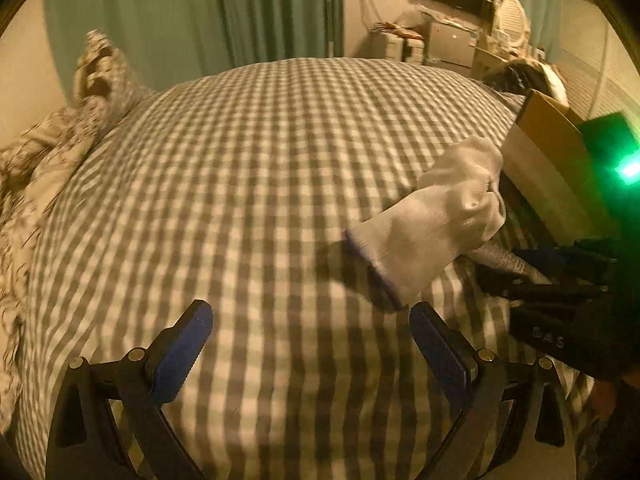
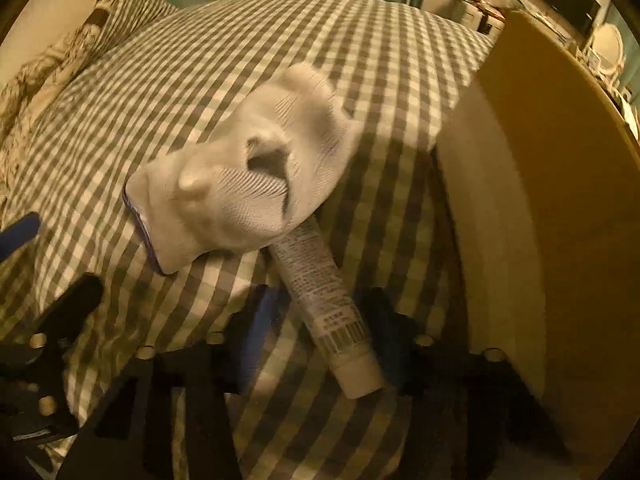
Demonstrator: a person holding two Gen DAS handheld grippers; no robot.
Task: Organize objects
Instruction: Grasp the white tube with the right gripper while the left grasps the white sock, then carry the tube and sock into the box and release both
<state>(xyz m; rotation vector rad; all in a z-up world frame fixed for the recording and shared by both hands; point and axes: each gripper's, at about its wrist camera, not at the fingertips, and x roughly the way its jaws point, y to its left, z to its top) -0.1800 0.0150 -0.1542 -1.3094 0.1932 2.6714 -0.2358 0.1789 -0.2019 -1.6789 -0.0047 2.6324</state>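
A white sock (image 2: 248, 184) with a blue cuff lies crumpled on the checked bedspread (image 2: 200, 60), draped over the far end of a white printed tube (image 2: 324, 304). My right gripper (image 2: 320, 312) has a finger on each side of the tube; whether it squeezes the tube is unclear in the dark. In the left wrist view the sock (image 1: 432, 220) lies ahead to the right, with the tube's end (image 1: 508, 260) beneath it and the right gripper beside it. My left gripper (image 1: 310, 336) is open and empty over the bedspread (image 1: 240, 160), just short of the sock's cuff.
An open cardboard box (image 2: 540, 200) stands on the bed right of the tube, also seen in the left wrist view (image 1: 548, 152). Patterned pillows (image 1: 60, 140) lie at the far left. Green curtains, a TV and cluttered furniture are beyond the bed.
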